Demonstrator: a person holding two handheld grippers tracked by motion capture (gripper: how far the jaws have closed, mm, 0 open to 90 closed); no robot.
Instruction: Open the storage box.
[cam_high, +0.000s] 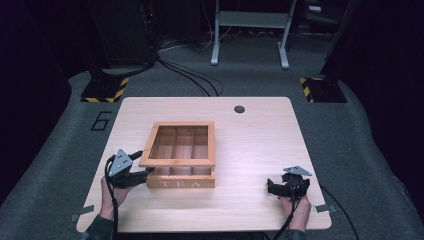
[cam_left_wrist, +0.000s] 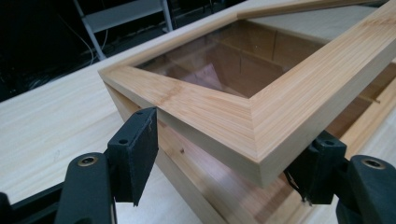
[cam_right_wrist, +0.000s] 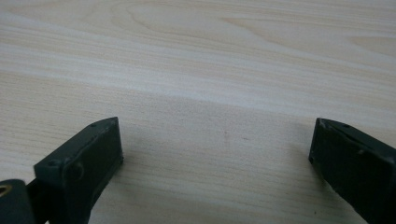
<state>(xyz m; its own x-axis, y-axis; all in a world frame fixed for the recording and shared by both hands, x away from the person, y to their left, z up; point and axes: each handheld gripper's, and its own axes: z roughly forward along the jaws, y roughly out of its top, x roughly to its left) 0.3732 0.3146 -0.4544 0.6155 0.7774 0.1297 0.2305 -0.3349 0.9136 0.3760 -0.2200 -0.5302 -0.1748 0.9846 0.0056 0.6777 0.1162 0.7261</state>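
Left gripper view: spread jaws flank the glass-paned wooden lid's (cam_left_wrist: 243, 112) mitred corner.

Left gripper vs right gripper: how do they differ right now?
The left gripper straddles the raised corner of the tea box lid; the right gripper has nothing between its jaws. Left sits at the box; right rests apart over bare table. Both are hand-held, jaws apart.

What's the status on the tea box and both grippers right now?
Left gripper straddles the raised lid corner, pads apparently not gripping. Right gripper open over bare table. Tea box lid ajar. Nothing in the way.
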